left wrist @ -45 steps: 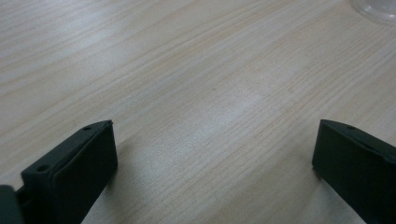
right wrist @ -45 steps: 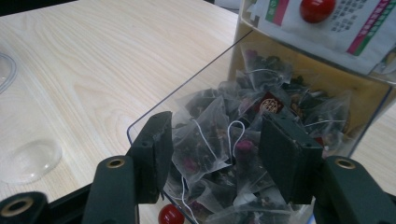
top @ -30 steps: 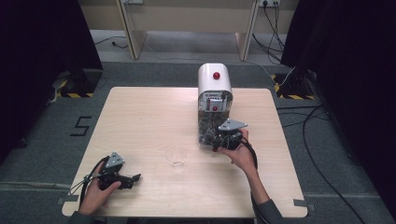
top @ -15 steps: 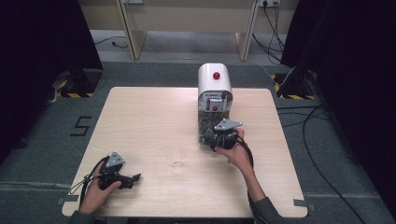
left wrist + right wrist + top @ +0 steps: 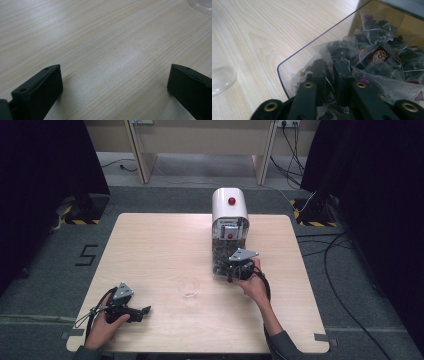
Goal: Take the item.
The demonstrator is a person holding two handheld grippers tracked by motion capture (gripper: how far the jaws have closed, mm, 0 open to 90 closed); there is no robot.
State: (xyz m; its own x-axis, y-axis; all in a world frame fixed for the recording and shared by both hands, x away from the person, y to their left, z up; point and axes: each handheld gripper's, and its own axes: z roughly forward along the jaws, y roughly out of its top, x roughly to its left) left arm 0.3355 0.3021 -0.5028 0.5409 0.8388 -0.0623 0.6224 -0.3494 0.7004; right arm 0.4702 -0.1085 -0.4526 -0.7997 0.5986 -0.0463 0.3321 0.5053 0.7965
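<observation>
Clear sachets (image 5: 372, 62) fill the dispenser (image 5: 229, 232) tray near the bench's far edge, where my right gripper (image 5: 331, 75) has just closed on one, so next I lift it toward the cup (image 5: 189, 286), while my left gripper (image 5: 113, 82) rests wide open, empty.

Right tool (image 5: 332, 72) just closing, left tool (image 5: 113, 85) wide open

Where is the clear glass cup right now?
In the high view the clear glass cup stands on the table, near its front middle, just left of the dispenser and the right gripper.
</observation>
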